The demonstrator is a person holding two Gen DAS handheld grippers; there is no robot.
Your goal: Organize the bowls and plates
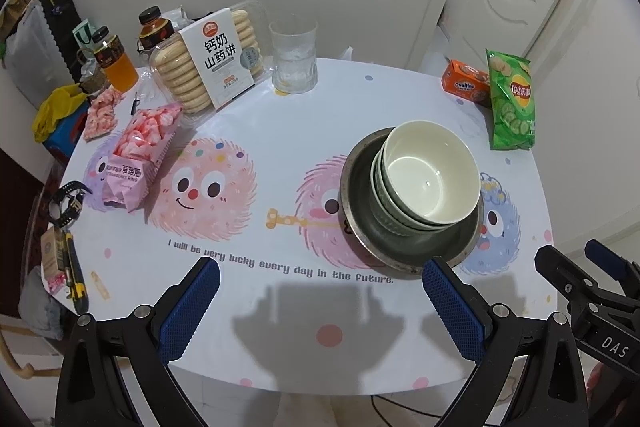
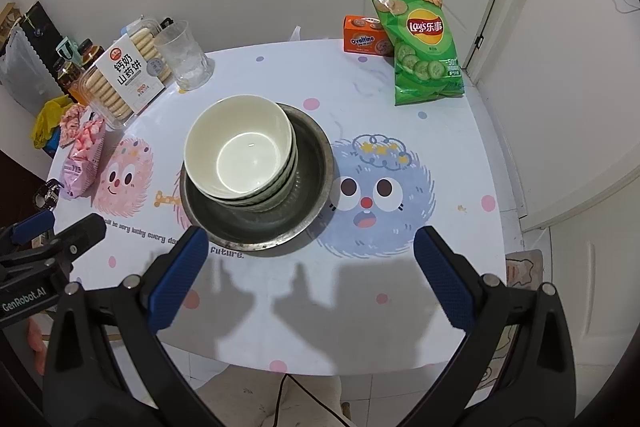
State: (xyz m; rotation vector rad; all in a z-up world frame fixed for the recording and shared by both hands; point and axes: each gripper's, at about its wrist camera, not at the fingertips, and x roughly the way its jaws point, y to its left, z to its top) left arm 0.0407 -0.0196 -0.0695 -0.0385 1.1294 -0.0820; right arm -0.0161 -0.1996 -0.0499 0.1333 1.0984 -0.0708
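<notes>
Looking along both tools, we record a stack of bowls (image 2: 240,155) nested inside a metal plate (image 2: 316,163), which sits on the worktop (image 2: 460,227) toward its near edge, over the printed cartoon cloth. We count at least three bowls; the top one is white inside. Left tool (image 1: 320,277): fingers spread wide, holding nothing, hovering over the near edge, with the plate just beyond its right finger. Right tool (image 2: 310,241): fingers likewise spread and empty, its left finger (image 2: 180,271) overlapping the plate's near rim in view; we cannot tell contact. At the far edge we note a glass (image 1: 294,53), biscuit box (image 1: 212,61) and green chip bag (image 2: 424,47).
</notes>
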